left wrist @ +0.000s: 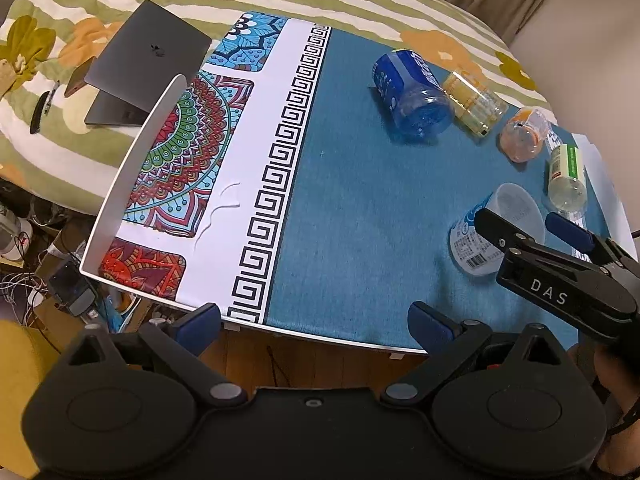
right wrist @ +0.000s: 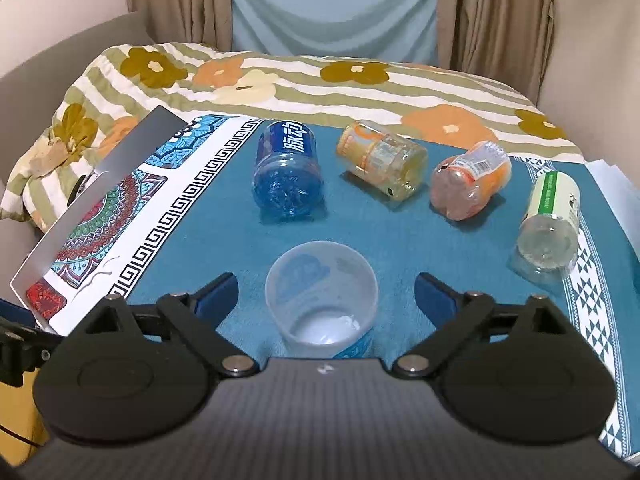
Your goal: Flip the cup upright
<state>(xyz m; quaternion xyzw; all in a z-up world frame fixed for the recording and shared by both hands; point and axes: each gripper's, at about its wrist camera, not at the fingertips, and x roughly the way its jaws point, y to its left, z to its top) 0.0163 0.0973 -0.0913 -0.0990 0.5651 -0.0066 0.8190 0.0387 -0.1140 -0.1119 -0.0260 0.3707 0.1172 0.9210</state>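
A translucent white plastic cup (right wrist: 322,300) with a blue printed label stands on the blue tablecloth (right wrist: 400,240), its open mouth facing up. My right gripper (right wrist: 326,296) is open, one finger on each side of the cup, not touching it. In the left wrist view the cup (left wrist: 498,228) is at the right, with the right gripper (left wrist: 524,224) around its top. My left gripper (left wrist: 314,324) is open and empty above the table's near edge.
Behind the cup several bottles lie on their sides: a blue one (right wrist: 286,170), a yellow one (right wrist: 382,164), an orange one (right wrist: 470,180) and a green-labelled clear one (right wrist: 550,224). A laptop (left wrist: 140,64) rests on the flowered quilt (right wrist: 320,80) beyond the table's left edge.
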